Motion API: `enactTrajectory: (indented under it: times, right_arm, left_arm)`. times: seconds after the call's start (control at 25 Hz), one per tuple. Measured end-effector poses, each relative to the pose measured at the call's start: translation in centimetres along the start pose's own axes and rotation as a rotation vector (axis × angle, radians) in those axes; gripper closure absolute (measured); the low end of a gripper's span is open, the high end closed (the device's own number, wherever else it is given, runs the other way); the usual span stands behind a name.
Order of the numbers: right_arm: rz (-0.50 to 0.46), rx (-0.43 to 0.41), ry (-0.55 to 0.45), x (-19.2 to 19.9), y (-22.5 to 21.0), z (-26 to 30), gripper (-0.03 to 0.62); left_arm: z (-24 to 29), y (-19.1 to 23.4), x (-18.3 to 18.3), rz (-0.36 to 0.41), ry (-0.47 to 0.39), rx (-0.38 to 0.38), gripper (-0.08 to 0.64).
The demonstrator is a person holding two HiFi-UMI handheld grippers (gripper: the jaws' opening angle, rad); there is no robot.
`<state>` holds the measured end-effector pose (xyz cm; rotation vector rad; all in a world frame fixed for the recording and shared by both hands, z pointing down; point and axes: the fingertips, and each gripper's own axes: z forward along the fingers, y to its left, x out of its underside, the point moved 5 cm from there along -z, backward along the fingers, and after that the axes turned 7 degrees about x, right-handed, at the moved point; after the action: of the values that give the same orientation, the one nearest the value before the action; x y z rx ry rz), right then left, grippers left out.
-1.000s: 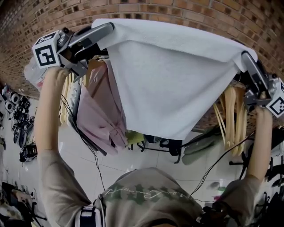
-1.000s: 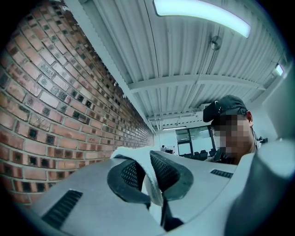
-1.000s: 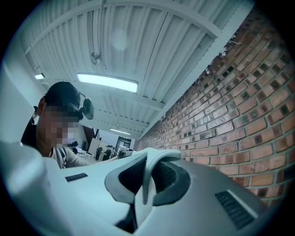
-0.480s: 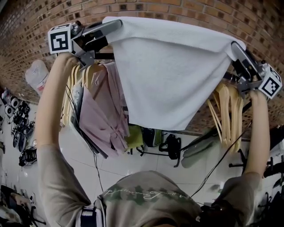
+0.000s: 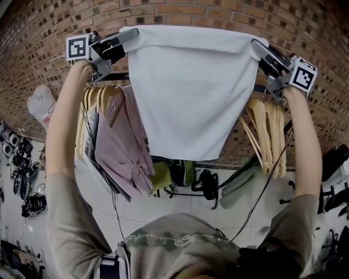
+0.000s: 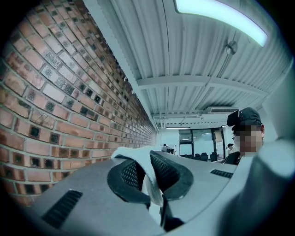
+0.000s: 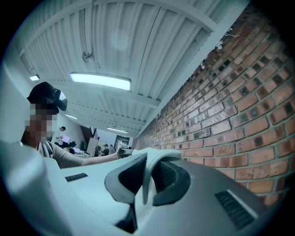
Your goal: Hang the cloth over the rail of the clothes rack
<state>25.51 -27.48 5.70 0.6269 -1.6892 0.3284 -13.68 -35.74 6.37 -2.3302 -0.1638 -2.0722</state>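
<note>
Holding the white cloth (image 5: 191,92) stretched wide, the left hand-held gripper (image 5: 128,35) is clamped on one top corner and the right hand-held gripper (image 5: 257,46) on the other. Each gripper view shows a fold of fabric pinched between closed pads. The cloth's top edge runs straight across from one gripper to the other, and the rest hangs below them as a flat sheet in front of the brick wall (image 5: 191,11). The dark rail (image 5: 119,78) of the clothes rack lies just below and beyond both grippers. Its long axis is parallel to that taut edge, and the sheet covers its middle on the person's side. Neither hand looks nearer; they stand about level. The coming move is probably to carry the top edge forward over the rail and lower it behind. The stretch of rail between the pink garment (image 5: 122,147) under the left gripper and the wooden hangers (image 5: 265,131) under the right one seems wide enough.
</note>
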Motion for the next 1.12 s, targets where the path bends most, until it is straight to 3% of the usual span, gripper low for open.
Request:
enactTrajectory:
  times: [0.6, 1.12]
  right_arm:
    - [-0.006, 0.046, 0.052, 0.9, -6.1, 2.9, 0.572]
    - [0.074, 0.089, 0.065, 3.5, -9.6, 4.6, 0.574]
  left_arm:
    - [0.0, 4.2, -0.2, 0.063, 0.025, -0.156, 0.543]
    - [0.6, 8.3, -0.1, 0.123, 0.042, -0.272, 0.543]
